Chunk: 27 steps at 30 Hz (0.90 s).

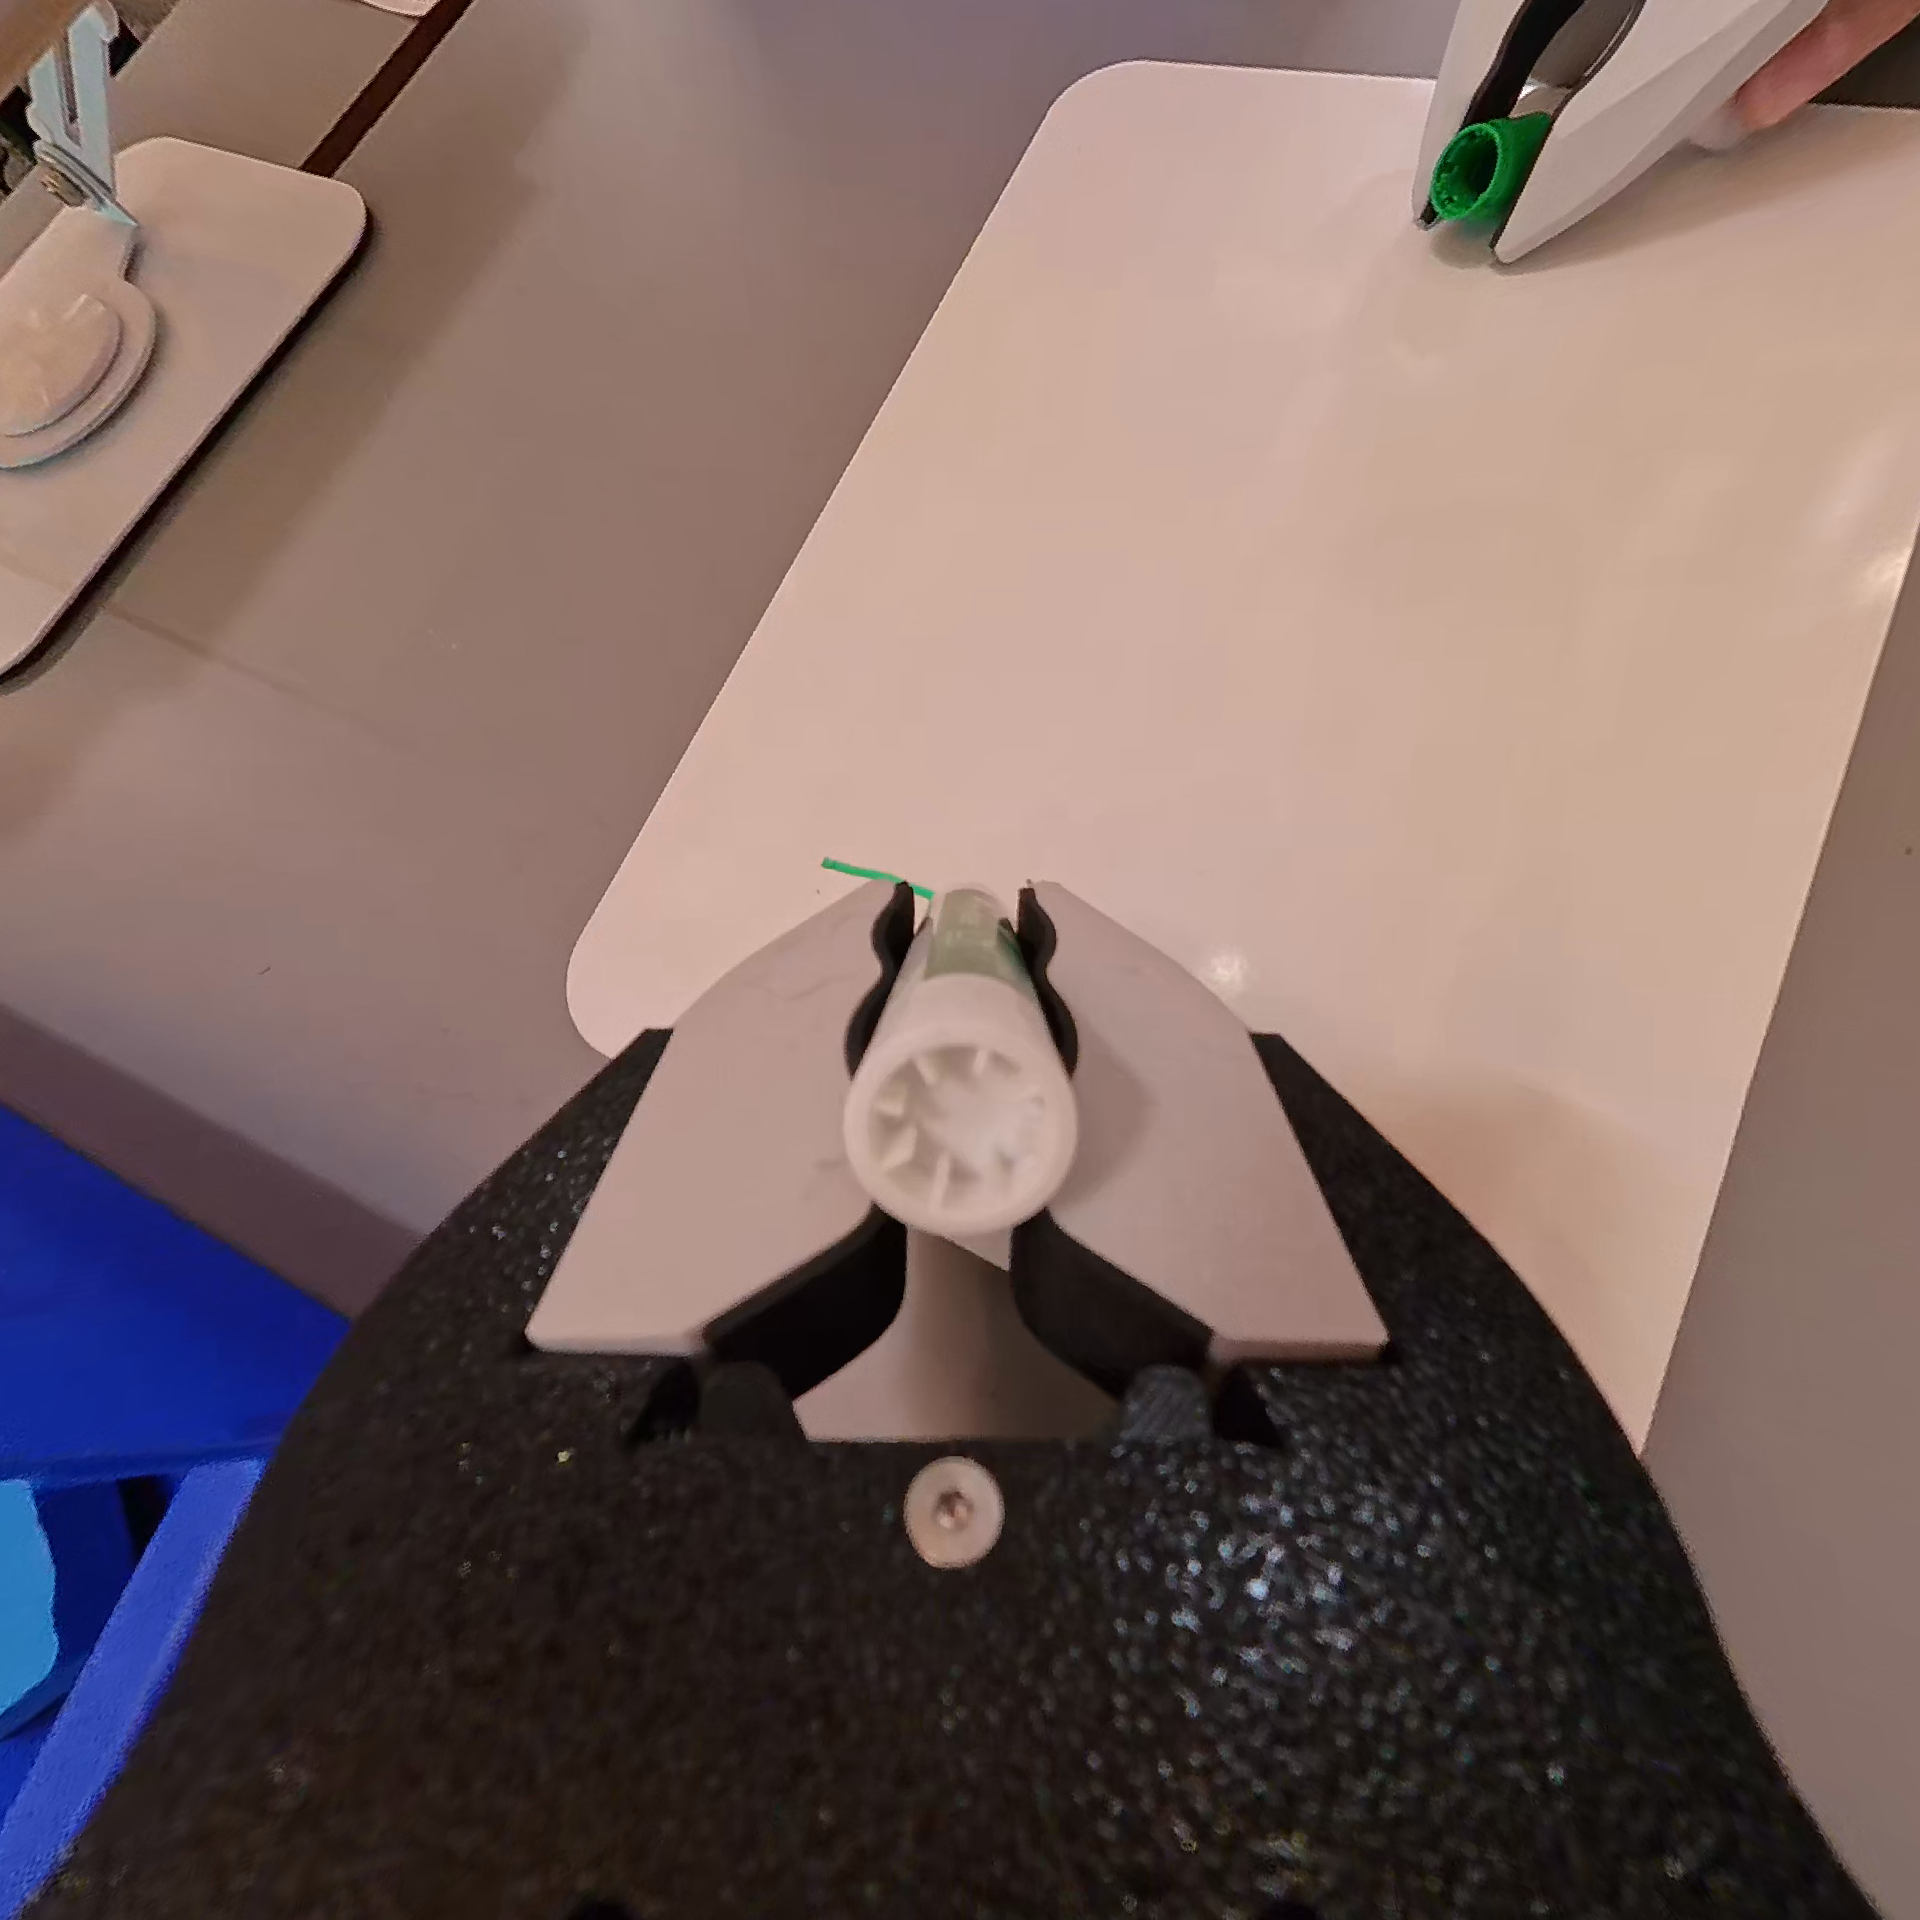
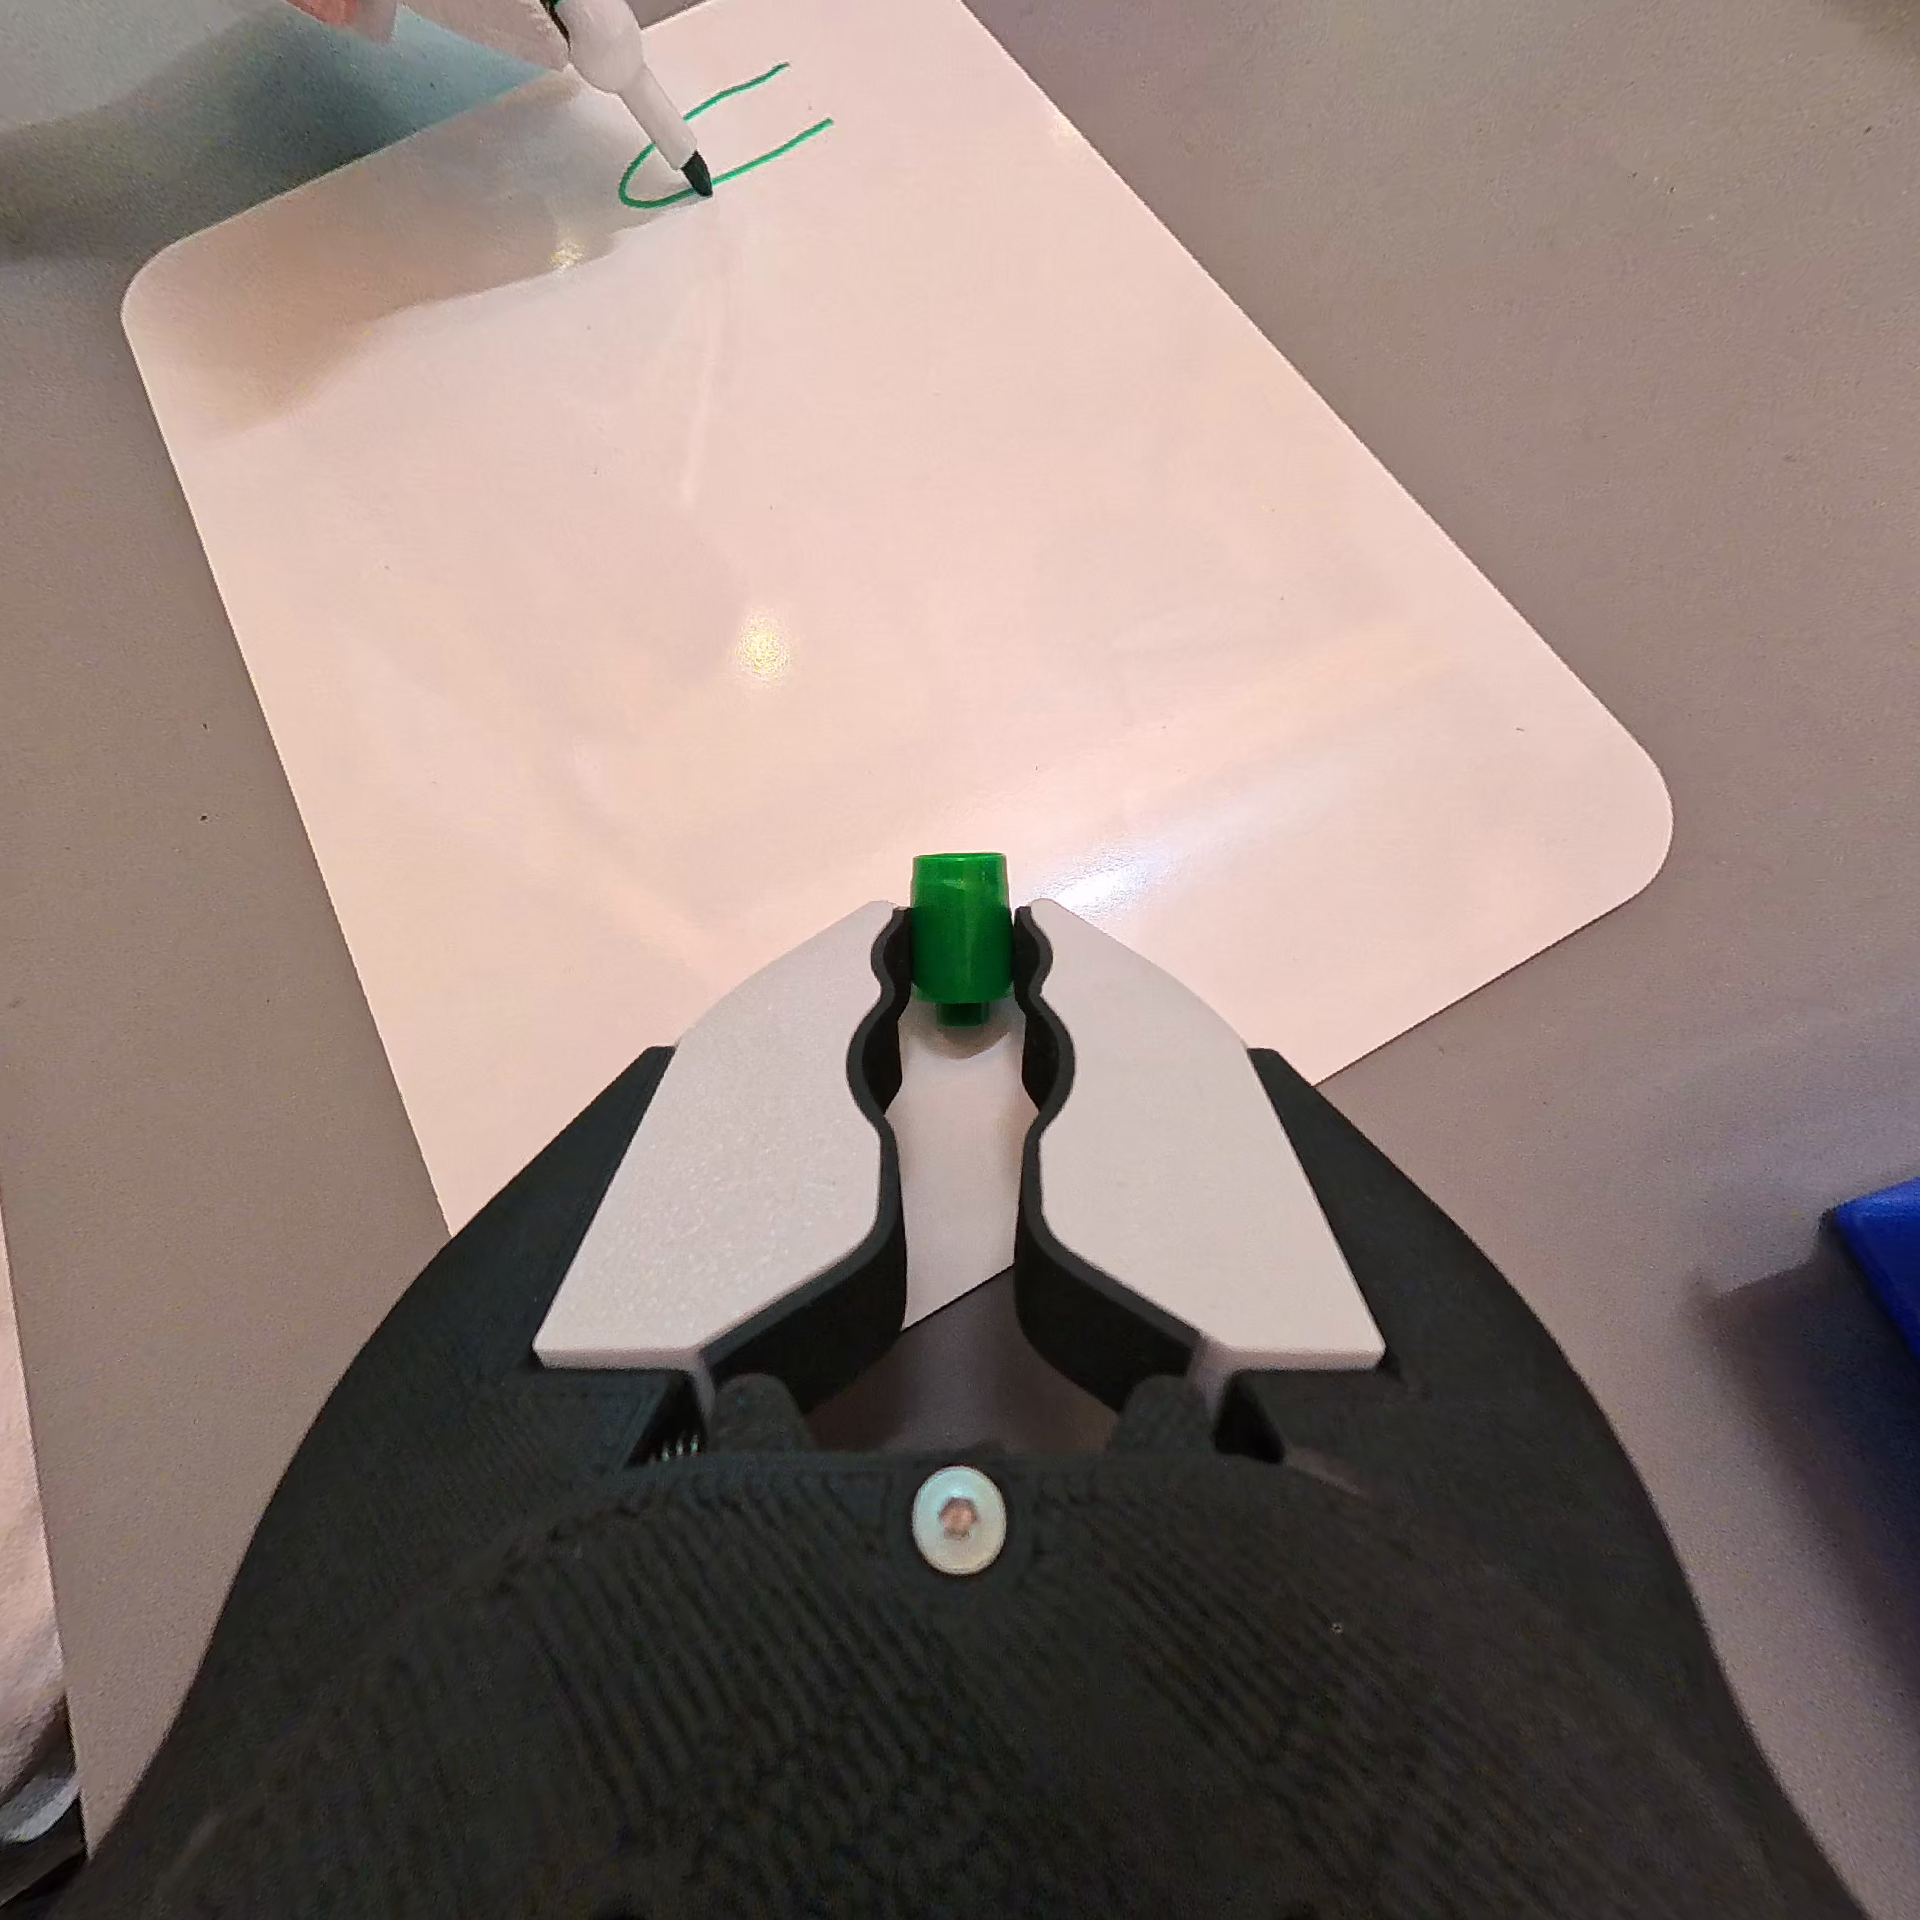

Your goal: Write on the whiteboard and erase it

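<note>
A white whiteboard [image 1: 1299,582] lies flat on the grey table; it also shows in the right wrist view [image 2: 727,499]. My left gripper [image 1: 968,904] is shut on a white marker [image 1: 961,1091], tip down on the board near its corner. In the right wrist view the marker [image 2: 634,88] touches the board at the end of curved green lines [image 2: 717,125]. A short green stroke [image 1: 862,871] shows beside the left fingers. My right gripper [image 2: 958,914] is shut on the green marker cap [image 2: 958,940], held above the board's opposite end; it also shows far off in the left wrist view [image 1: 1465,223].
A second white board [image 1: 177,343] with a flat pale object and a metal bracket [image 1: 73,125] sits at the far left. A blue bin [image 1: 125,1507] stands at the lower left; a blue edge [image 2: 1875,1278] shows at the right. A hand [image 1: 1808,73] holds the right gripper.
</note>
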### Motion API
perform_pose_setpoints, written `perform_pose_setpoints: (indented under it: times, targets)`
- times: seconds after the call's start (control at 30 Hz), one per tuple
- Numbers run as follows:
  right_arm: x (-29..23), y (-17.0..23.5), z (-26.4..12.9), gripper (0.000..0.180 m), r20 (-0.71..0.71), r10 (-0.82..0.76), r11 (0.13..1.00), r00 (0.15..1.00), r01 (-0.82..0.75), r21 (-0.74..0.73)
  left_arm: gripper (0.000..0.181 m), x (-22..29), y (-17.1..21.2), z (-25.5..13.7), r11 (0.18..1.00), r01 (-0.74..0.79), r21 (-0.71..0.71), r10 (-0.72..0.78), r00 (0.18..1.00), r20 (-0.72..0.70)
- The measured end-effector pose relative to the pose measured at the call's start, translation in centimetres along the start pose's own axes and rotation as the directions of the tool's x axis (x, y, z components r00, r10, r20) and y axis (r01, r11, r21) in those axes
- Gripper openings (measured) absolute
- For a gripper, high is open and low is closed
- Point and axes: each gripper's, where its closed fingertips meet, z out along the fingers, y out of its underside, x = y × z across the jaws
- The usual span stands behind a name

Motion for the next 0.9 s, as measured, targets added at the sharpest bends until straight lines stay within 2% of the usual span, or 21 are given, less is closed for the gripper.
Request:
perform_pose_setpoints:
  times: [0.17,0.37,0.9]
  targets:
    - [0.0,0.0,0.0,0.019,0.0,0.0,1.0,1.0,0.0,0.0,0.019,-0.1,-0.7,-0.4,0.999,0.018,0.049,-0.018,1.0,0.009]
    - [0.0,0.0,0.0,0.019,0.0,0.0,1.0,1.0,0.0,0.0,0.019,-0.1,0.1,-0.1,1.0,-0.002,-0.001,0.002,1.0,0.008]
    - [0.0,0.0,0.0,0.019,0.0,-0.001,1.0,1.0,0.001,0.0,0.019,1.5,0.1,-0.5,1.0,-0.021,-0.02,0.021,1.0,-0.011]
